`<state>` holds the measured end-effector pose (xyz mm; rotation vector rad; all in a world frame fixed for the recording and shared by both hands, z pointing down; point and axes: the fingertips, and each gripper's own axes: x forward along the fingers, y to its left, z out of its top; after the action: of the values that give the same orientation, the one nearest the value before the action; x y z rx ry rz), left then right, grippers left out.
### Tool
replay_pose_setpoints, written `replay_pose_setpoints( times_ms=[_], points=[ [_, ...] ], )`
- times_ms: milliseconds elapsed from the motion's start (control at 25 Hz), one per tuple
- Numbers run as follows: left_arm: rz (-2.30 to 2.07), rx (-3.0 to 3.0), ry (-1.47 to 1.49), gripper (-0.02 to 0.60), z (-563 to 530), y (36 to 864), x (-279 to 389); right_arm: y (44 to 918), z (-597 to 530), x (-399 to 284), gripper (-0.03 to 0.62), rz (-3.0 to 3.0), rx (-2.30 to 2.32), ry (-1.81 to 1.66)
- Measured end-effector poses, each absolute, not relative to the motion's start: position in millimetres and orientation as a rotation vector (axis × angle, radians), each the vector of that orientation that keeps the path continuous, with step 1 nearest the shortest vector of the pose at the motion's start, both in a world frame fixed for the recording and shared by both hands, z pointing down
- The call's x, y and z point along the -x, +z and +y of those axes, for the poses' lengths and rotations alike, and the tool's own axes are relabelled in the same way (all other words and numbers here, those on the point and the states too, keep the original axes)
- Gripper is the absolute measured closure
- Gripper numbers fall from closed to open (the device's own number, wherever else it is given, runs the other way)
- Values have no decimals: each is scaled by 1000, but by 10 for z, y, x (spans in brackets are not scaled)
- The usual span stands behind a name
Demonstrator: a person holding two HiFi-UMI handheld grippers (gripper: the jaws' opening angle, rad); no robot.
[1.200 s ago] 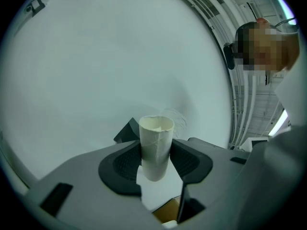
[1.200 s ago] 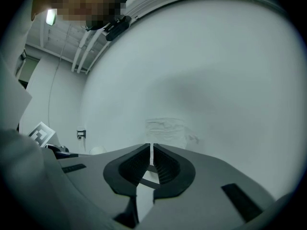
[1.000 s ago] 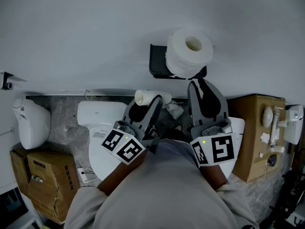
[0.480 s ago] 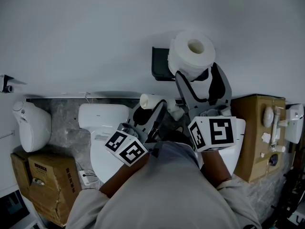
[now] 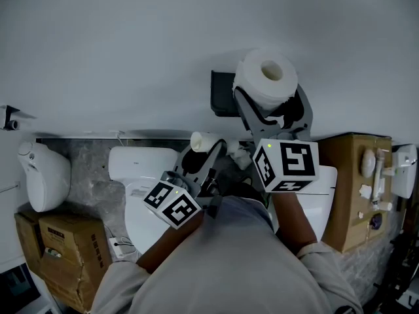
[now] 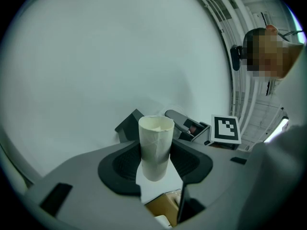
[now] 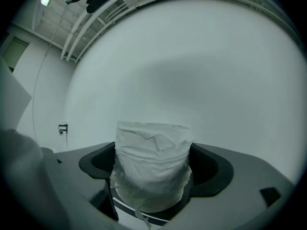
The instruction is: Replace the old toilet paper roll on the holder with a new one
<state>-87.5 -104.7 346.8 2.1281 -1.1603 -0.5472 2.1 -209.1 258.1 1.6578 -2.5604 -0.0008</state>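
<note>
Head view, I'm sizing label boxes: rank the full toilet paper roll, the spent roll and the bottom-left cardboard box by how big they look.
1. cardboard box
2. toilet paper roll
3. spent roll, clearly smallest.
The box sits farther away on the floor, so this is apparent size only.

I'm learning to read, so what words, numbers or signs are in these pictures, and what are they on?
No readable words or numbers anywhere.
Left marker cube: black-and-white square patterns, not letters.
Right marker cube: the same kind of patterns.
Cardboard box: a small pale mark, too small to read.
</note>
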Motion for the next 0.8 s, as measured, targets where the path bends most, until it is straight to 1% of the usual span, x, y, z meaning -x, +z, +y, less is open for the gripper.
replay_pose_setpoints(
  times_ms=[800],
  points=[
    [-1116, -2123, -568, 402, -1056, 3469, 867, 2575, -2089, -2, 145, -2576, -1587, -14]
  ],
)
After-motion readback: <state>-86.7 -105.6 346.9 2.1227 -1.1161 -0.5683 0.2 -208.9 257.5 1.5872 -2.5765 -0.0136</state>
